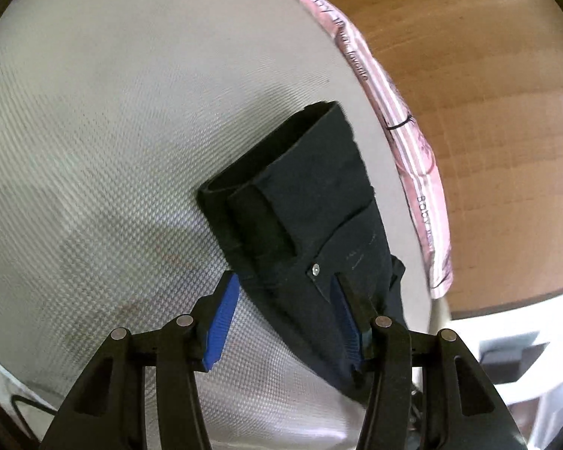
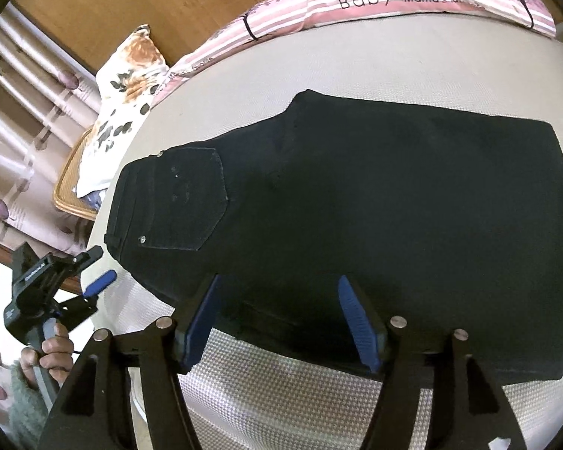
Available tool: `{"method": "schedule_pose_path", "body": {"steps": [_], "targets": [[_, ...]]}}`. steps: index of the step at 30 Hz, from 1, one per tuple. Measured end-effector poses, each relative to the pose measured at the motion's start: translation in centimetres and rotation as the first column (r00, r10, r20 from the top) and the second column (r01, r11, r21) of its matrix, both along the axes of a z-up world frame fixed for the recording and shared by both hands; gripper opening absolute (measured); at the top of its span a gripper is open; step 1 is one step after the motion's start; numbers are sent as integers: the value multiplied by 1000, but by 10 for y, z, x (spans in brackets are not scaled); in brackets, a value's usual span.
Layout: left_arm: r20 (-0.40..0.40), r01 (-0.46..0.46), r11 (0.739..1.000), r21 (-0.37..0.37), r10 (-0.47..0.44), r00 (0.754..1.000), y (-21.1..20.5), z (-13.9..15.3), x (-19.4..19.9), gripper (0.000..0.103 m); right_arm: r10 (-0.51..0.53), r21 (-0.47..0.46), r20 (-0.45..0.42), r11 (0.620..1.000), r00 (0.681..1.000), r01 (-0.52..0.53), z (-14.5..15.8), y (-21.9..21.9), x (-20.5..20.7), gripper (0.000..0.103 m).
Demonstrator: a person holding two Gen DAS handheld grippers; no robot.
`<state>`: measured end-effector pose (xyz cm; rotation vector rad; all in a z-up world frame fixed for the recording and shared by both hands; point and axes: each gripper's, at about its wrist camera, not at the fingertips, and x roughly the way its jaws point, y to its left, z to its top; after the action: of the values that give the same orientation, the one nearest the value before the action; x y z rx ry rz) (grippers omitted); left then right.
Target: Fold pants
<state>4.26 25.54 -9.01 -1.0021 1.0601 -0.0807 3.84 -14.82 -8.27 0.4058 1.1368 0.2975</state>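
Black pants (image 2: 356,206) lie folded on a pale woven mattress (image 2: 281,393), back pocket and waistband to the left in the right wrist view. In the left wrist view the pants (image 1: 311,202) show end-on, with a stack of folded layers. My left gripper (image 1: 281,300) is open at the waistband end, its right finger over the fabric and its left finger over the mattress (image 1: 112,131). It also shows in the right wrist view (image 2: 94,273), held in a hand. My right gripper (image 2: 277,292) is open, its fingers over the pants' near edge.
A pink striped blanket (image 2: 394,3) lies along the mattress's far edge against a wooden headboard (image 1: 488,112). A floral pillow (image 2: 127,86) sits at the left corner, beside a wicker tray (image 2: 71,183) and curtains (image 2: 18,112).
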Motion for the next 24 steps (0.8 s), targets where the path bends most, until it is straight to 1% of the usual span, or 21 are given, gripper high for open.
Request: {"method": "schedule_pose_path", "body": {"steps": [5, 8, 10, 14, 16, 20, 24], "targets": [[-8, -4, 1000, 7, 4, 1000, -2, -6, 2, 52, 3, -4, -5, 1000, 1000, -3, -1, 0, 4, 62], [-5, -12, 1000, -22, 12, 1000, -3, -11, 4, 52, 3, -5, -10, 1000, 1000, -3, -3, 1, 3, 62], [0, -15, 1000, -20, 15, 1000, -3, -12, 4, 52, 3, -6, -16, 1000, 1000, -3, -4, 1, 4, 62], [30, -22, 999, -31, 23, 999, -3, -18, 8, 52, 1, -5, -21, 1000, 1000, -1, -6, 1, 4, 62], [62, -27, 999, -42, 30, 998, -1, -20, 8, 52, 1, -1, -25, 1000, 1000, -1, -7, 1, 4, 62], [94, -44, 994, -96, 53, 994, 5, -25, 7, 52, 1, 3, -37, 1000, 999, -1, -11, 1, 5, 62], [106, -37, 996, -80, 46, 993, 5, -23, 11, 52, 8, 7, -47, 1000, 999, -7, -15, 3, 6, 62]]}}
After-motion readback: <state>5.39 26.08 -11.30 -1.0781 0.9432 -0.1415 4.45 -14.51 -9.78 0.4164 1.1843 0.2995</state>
